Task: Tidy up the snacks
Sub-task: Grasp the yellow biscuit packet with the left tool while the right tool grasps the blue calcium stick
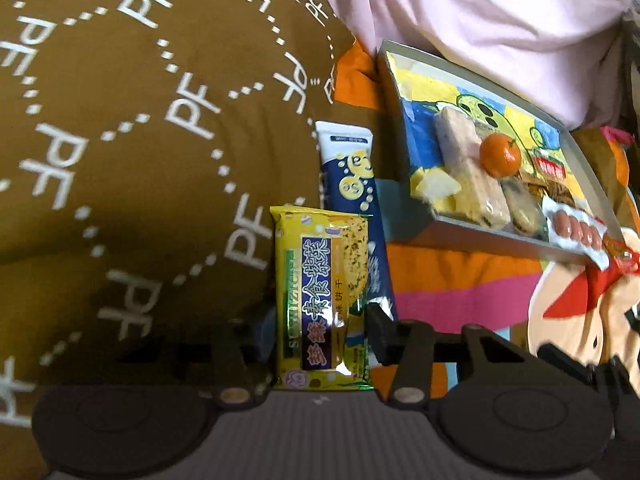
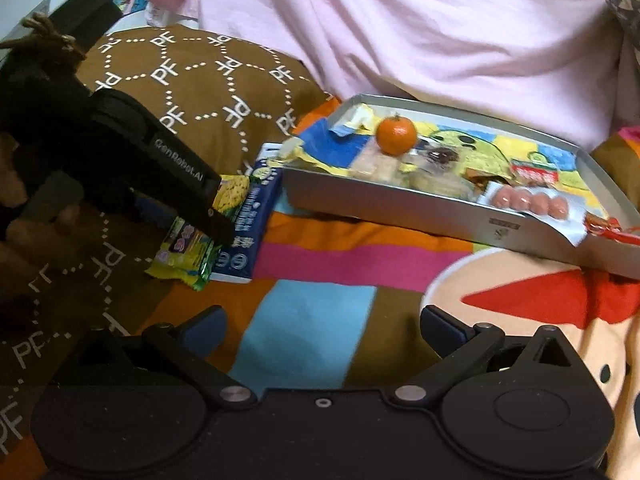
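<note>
A yellow cracker packet [image 1: 320,288] lies on a brown printed cushion edge, and my left gripper [image 1: 322,336] is shut on it, one pad against each long side. Under and beside it lies a long blue snack packet [image 1: 352,184]. In the right wrist view the left gripper [image 2: 218,226] reaches down onto the yellow packet [image 2: 188,248], which rests partly on the blue packet [image 2: 248,232]. A grey tray [image 2: 380,204] holds a mandarin [image 2: 396,135], a sausage pack [image 2: 528,200] and several wrapped snacks. My right gripper [image 2: 324,320] hangs open over the striped blanket, holding nothing.
The brown cushion [image 1: 140,120] with white lettering fills the left. Pink cloth [image 2: 440,28] rises behind the tray [image 1: 480,236]. A colourful striped blanket [image 2: 320,260] lies between the packets and the tray. A hand [image 2: 60,216] grips the left tool.
</note>
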Available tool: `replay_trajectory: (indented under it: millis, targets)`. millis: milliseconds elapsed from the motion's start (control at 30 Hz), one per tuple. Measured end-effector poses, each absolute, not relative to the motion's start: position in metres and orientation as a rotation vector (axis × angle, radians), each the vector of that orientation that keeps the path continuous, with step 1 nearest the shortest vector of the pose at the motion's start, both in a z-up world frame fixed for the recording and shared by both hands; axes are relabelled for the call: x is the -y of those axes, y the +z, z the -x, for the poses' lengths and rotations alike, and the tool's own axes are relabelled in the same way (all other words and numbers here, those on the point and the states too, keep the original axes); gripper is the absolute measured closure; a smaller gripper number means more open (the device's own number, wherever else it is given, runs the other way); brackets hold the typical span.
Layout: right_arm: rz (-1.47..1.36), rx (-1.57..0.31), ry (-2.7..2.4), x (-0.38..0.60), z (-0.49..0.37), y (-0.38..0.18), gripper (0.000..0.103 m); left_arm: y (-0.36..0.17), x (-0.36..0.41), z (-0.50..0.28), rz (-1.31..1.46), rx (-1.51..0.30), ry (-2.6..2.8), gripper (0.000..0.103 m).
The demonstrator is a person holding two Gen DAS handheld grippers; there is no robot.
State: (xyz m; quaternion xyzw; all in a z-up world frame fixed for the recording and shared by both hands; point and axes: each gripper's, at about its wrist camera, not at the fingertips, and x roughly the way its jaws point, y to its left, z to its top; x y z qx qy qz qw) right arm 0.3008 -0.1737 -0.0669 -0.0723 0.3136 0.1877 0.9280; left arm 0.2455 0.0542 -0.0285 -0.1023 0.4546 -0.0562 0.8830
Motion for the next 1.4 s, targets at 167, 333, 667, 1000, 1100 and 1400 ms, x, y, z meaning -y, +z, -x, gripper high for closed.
replay_trajectory:
  millis: [167, 333, 667, 1000, 1100, 1400]
  targets:
    - [0.184, -0.645, 0.399, 0.16, -0.303, -0.071, 0.001, -0.029, -0.075, -0.207, 0.293, -0.986, -0.112, 0.053]
    - [0.206, -0.641, 0.385, 0.146, -0.311, -0.074, 0.003, -0.032, -0.098, -0.178, 0.363, -1.003, -0.077, 0.052]
    - [0.208, -0.619, 0.42, 0.106, -0.343, -0.065, 0.019, -0.037, -0.12, -0.163, 0.406, -0.977, -0.082, 0.052]
    - [0.22, -0.717, 0.372, 0.074, -0.379, -0.08, 0.052, -0.037, -0.127, -0.159, 0.407, -0.957, -0.09, 0.052]
    - [0.211, -0.73, 0.366, 0.073, -0.379, -0.079, 0.061, -0.037, -0.128, -0.158, 0.411, -0.956, -0.092, 0.052]
    - [0.171, -0.768, 0.424, 0.1, -0.329, -0.068, 0.066, -0.037, -0.117, -0.159, 0.362, -0.94, -0.066, 0.053]
